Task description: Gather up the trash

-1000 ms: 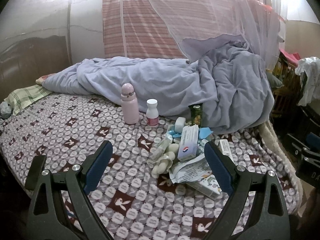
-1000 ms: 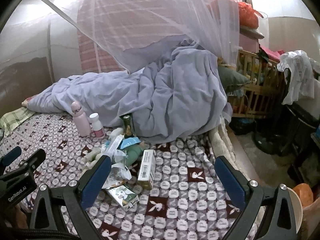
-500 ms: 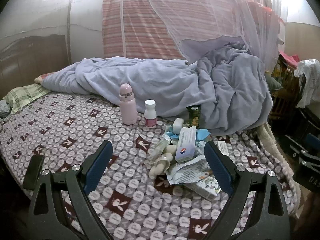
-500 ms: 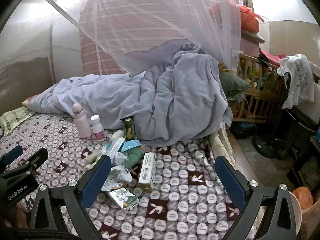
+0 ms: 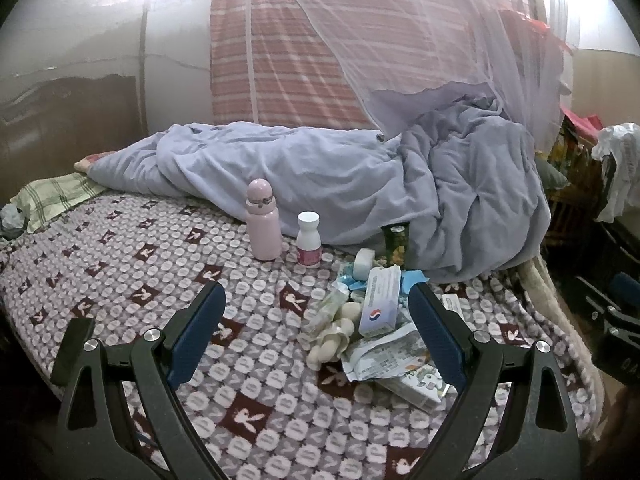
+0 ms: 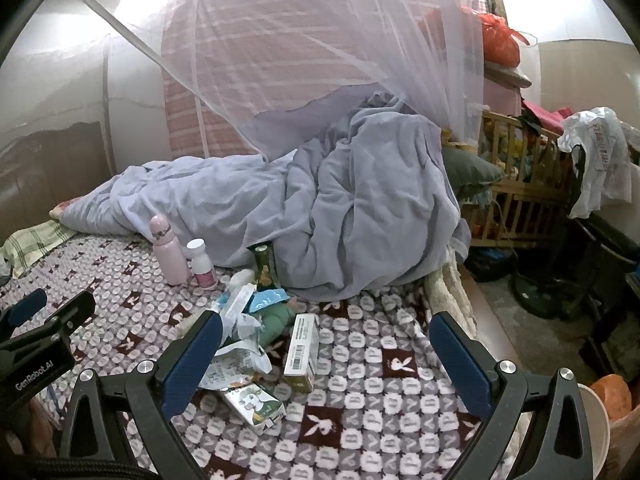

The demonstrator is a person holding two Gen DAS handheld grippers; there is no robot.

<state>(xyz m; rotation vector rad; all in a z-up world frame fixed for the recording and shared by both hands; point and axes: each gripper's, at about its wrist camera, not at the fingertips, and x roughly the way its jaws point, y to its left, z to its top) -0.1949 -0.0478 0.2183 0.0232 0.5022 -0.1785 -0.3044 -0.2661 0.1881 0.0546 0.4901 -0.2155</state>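
A pile of trash lies on the patterned bed cover [image 5: 120,264]: a white box with a red-blue logo [image 5: 378,304], a crumpled printed wrapper [image 5: 384,356], a small printed carton [image 5: 416,386] and a white lumpy object [image 5: 334,336]. In the right wrist view the same pile shows the carton [image 6: 252,402], the wrapper [image 6: 236,360] and a long white box [image 6: 303,352]. My left gripper [image 5: 316,344] is open and empty above the bed, near the pile. My right gripper [image 6: 326,360] is open and empty, over the long box.
A pink bottle [image 5: 263,226], a white pill bottle [image 5: 308,240] and a green can [image 5: 394,246] stand by the rumpled lilac duvet [image 5: 320,184]. A mosquito net hangs above. A wooden crib [image 6: 520,184] and a basin [image 6: 598,432] are right of the bed.
Both grippers have drawn back slightly from the bed; the pile sits a little farther away in both views. Both stay open.
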